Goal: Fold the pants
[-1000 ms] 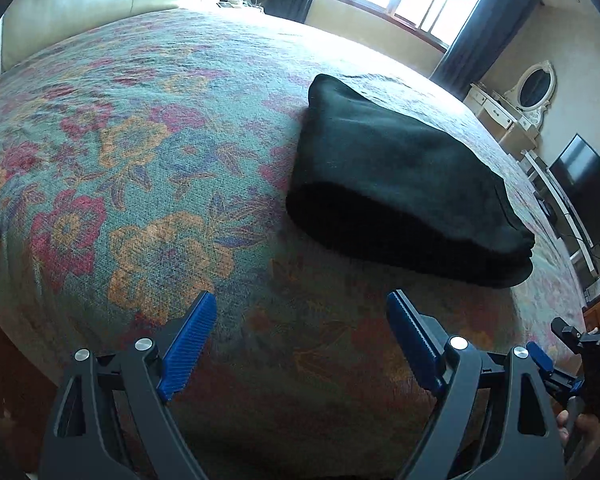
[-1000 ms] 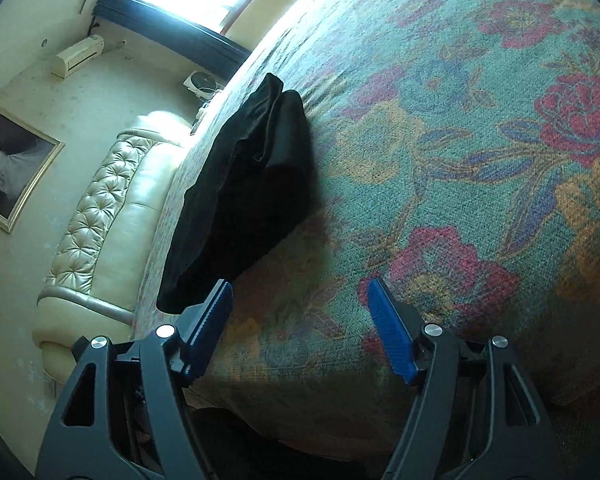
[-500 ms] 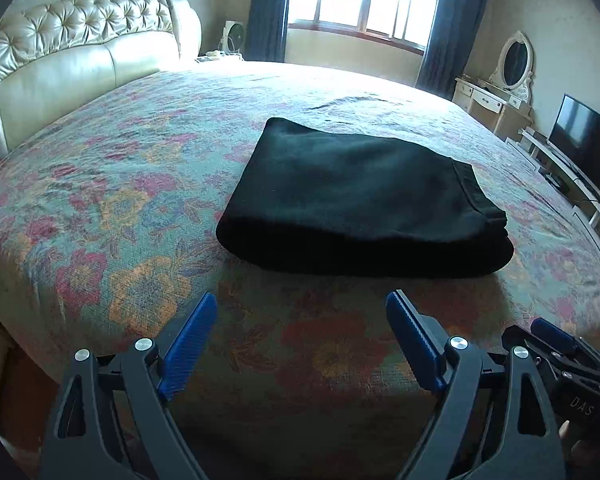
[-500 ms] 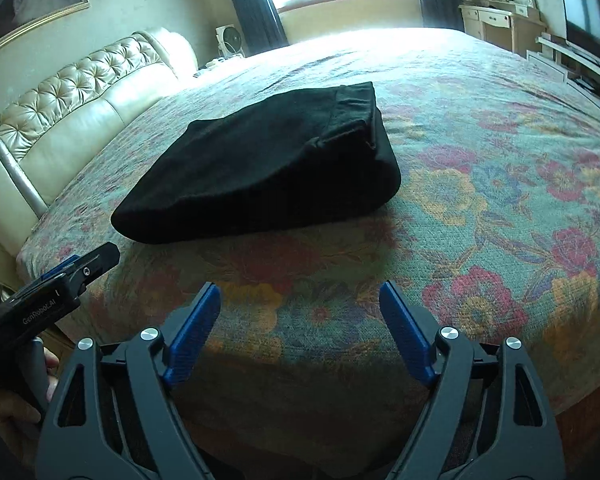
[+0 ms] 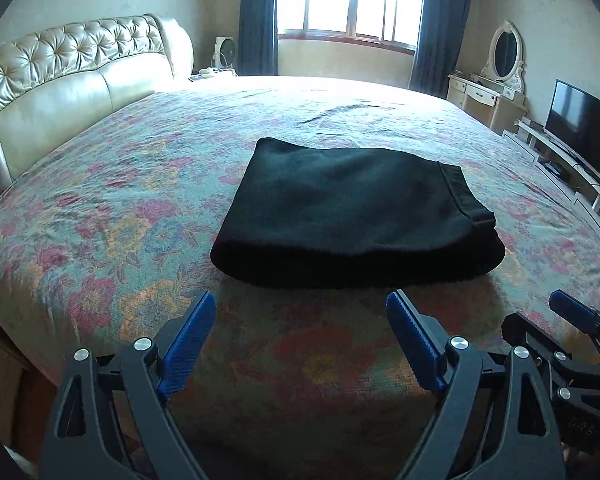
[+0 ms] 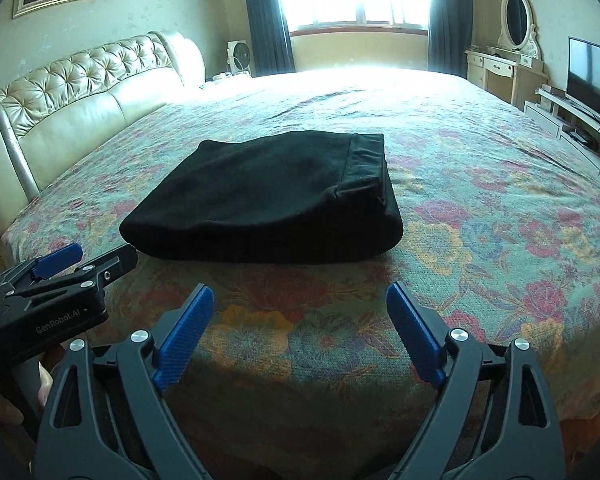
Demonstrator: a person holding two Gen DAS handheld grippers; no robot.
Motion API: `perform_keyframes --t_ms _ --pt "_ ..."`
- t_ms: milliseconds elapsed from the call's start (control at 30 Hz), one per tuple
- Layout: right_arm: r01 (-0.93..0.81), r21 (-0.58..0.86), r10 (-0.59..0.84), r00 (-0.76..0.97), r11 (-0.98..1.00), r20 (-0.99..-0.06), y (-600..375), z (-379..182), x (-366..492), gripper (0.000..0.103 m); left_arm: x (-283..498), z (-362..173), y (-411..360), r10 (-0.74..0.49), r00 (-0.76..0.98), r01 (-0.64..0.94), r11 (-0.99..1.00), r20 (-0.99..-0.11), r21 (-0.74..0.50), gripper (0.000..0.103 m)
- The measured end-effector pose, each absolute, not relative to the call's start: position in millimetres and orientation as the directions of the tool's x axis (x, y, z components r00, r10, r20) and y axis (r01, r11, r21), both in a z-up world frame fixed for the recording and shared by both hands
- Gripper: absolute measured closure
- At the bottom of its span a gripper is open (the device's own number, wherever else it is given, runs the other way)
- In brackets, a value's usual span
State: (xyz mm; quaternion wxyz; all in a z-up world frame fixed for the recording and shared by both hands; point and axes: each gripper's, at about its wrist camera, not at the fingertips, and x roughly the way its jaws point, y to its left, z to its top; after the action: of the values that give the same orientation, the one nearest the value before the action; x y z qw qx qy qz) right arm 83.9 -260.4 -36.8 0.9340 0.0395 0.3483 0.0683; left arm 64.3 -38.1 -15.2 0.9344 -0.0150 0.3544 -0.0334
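Observation:
Black pants [image 5: 352, 208] lie folded into a thick rectangle on the floral bedspread [image 5: 100, 220], waistband at the right end. My left gripper [image 5: 300, 300] hovers open just short of the near fold, nothing between its blue pads. In the right wrist view the pants [image 6: 268, 200] sit ahead and slightly left. My right gripper [image 6: 300, 290] is back from them over the bed's near edge, its jaws opening with nothing between them. Each gripper shows at the edge of the other's view.
A tufted cream headboard [image 5: 60, 80] borders the bed on the left. Along the right wall stand a dressing table with an oval mirror [image 5: 488, 96] and a TV [image 5: 580, 136] on a low unit. A bright window [image 5: 352, 0] lies behind the bed.
Both grippers have drawn back from the pants, risen and rolled to level. The right gripper's jaws have spread wider. The pants lie where they were.

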Motion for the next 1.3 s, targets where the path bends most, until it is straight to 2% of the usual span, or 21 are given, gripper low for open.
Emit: perform_keyframes --t_ms 267,567,833,1133,1300 --pt "-0.102 0.130 0.162 0.739 0.986 -0.654 -260 -41 85 0.014 65 -16 -40 -0.048 0.737 0.032 0.999 -0.674 -0.036 0.017" --pt "-0.103 0.149 0.177 0.733 0.983 -0.657 -260 -43 85 0.014 53 -2 -37 -0.068 0.797 0.035 0.997 -0.600 -0.066 0.017" --pt "-0.101 0.158 0.181 0.728 0.982 -0.661 -260 -45 85 0.014 55 5 -40 -0.058 0.814 0.039 0.998 -0.579 -0.046 0.017" --pt "-0.103 0.166 0.189 0.723 0.981 -0.664 -259 -45 85 0.014 59 9 -31 -0.106 0.811 0.048 0.992 -0.576 -0.116 0.017" --pt "-0.100 0.170 0.189 0.721 0.980 -0.666 -258 -46 84 0.014 57 15 -37 -0.069 0.837 0.049 0.998 -0.543 -0.051 0.016"
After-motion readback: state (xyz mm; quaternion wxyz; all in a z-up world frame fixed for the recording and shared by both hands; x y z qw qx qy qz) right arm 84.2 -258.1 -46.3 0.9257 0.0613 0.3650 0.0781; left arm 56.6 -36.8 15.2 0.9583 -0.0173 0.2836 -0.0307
